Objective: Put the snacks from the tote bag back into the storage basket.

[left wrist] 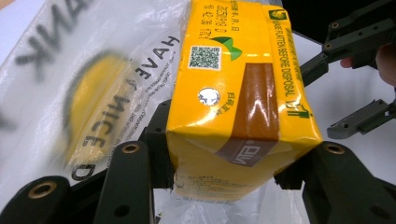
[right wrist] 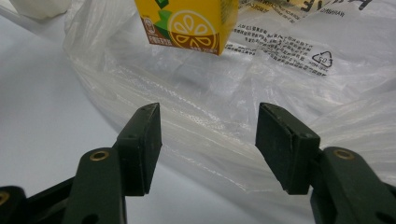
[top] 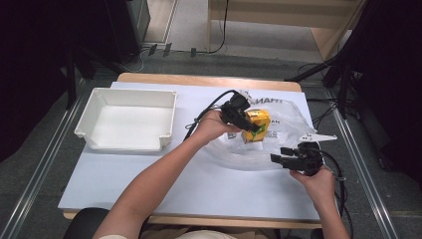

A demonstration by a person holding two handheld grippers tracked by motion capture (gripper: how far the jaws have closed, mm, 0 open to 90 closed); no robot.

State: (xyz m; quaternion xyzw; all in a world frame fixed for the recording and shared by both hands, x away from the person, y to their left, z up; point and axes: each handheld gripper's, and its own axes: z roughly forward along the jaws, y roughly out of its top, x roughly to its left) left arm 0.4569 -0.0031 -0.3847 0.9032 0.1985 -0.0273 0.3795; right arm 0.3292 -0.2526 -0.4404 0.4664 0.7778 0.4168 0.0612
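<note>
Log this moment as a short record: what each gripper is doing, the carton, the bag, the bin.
left gripper: shut on yellow drink carton, held above the bag
right gripper: open, holding nothing, jaws aimed at the bag's near edge
plastic bag: clear, printed, lying on the table's right half
white bin: empty, on the table's left
table: white top
</note>
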